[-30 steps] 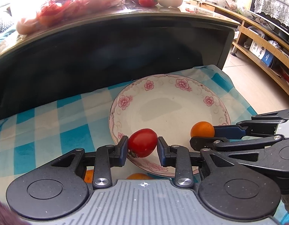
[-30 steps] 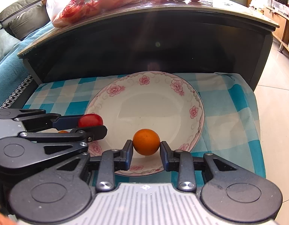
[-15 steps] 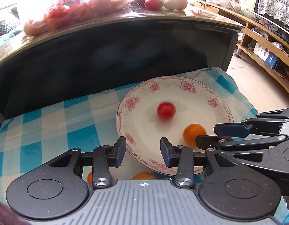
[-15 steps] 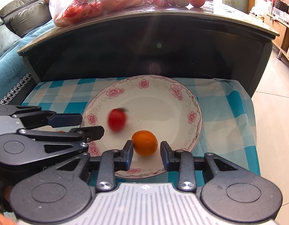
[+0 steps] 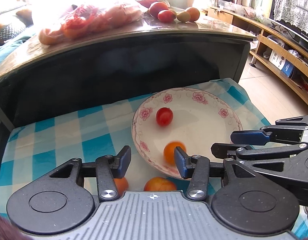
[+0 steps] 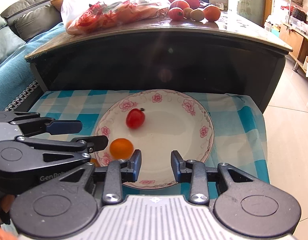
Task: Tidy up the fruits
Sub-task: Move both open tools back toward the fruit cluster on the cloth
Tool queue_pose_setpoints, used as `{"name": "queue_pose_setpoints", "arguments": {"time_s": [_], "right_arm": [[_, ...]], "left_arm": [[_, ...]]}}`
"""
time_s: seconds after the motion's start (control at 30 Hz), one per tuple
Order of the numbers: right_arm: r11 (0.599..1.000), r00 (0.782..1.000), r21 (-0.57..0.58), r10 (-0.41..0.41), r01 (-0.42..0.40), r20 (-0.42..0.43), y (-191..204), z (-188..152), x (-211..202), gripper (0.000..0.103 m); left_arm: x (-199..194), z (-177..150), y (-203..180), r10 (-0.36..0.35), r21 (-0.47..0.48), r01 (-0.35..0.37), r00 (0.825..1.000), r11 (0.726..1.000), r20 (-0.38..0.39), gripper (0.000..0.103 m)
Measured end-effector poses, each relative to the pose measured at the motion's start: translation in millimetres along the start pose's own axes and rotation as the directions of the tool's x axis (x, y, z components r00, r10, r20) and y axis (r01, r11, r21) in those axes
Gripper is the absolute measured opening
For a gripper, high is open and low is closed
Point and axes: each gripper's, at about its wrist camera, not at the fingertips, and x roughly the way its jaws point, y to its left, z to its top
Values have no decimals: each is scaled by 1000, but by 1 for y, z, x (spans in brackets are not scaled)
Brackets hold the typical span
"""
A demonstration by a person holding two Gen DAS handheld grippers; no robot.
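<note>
Okay, both fruits sit loose in the plate (image 6: pixel 208 132): tomato (image 6: pixel 135 118) around 10 o'clock, orange (image 6: pixel 121 148) near the rim at 8 o'clock and blurred, so it may be rolling. Your left gripper (image 5: pixel 153 160) is spread with nothing in it; your right gripper (image 6: pixel 155 165) is spread and empty too, low over the plate's 6 o'clock edge. Judging by this, the step in hand is pulling away for the next fruit. Back straight out, stay off the rim, and don't nudge that orange over the edge.

Count: one plate, one tomato and one orange in it. Two more orange fruits (image 5: pixel 159 184) lie on the checked cloth (image 5: pixel 64 132) below your left gripper, partly hidden. Up on the counter (image 6: pixel 233 32) at 12 o'clock: one bag of fruit (image 6: pixel 112 12) and a small cluster of loose fruit (image 6: pixel 193 11), maybe four or five, hard to count.
</note>
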Motion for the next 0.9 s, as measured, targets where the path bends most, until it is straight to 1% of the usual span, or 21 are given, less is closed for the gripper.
{"name": "queue_pose_setpoints", "arguments": {"time_s": [0.27,0.4,0.9], "right_arm": [[999,1000,-29,23,-23,0,17,-7,-15,35],[998,999,-48,38,-38,-5,27,-12,-20,35],[987,992,-117,101,-109,-76,63,-40,-24,35]], "left_arm": [[-17,-14,10,9,-2,-9,1000,1000,6,60],[-24,-25,15,9,-5,-9,1000,1000,-3,60],[-51,-69,32,13,1,-13,999,1000,-53,63]]}}
